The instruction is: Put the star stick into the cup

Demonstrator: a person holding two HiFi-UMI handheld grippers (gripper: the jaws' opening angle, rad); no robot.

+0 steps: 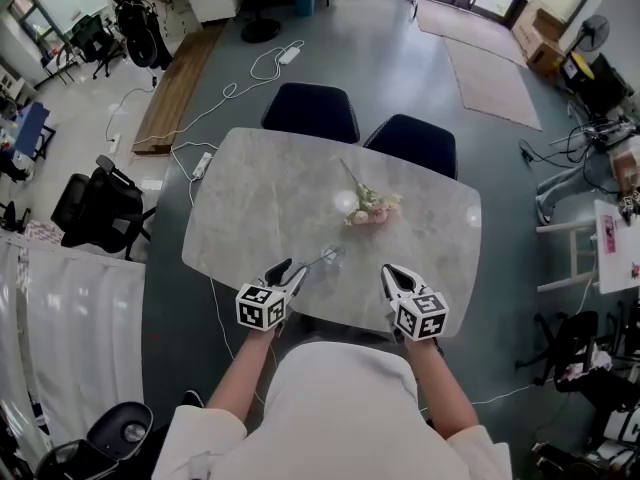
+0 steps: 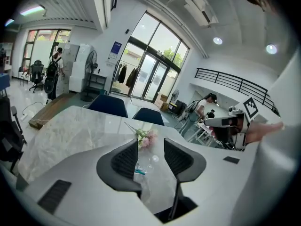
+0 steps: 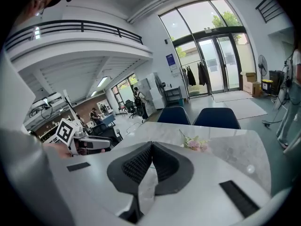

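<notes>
The star stick (image 1: 322, 259), a thin clear rod with a see-through star head, lies on the marble table (image 1: 240, 203) near its front edge. My left gripper (image 1: 289, 270) is at the stick's near end. In the left gripper view the stick's clear, teal-marked end (image 2: 138, 171) lies between the parted jaws of this gripper (image 2: 150, 145), close to the left pad, and neither pad presses on it. My right gripper (image 1: 391, 272) hovers at the front edge to the right, and its jaws (image 3: 151, 147) meet with nothing between them. I cannot make out a cup in any view.
A bunch of pale pink flowers (image 1: 374, 209) lies at the middle of the table, beyond the stick. Two dark blue chairs (image 1: 311, 111) (image 1: 411, 143) stand at the far side. Cables run over the floor to the left.
</notes>
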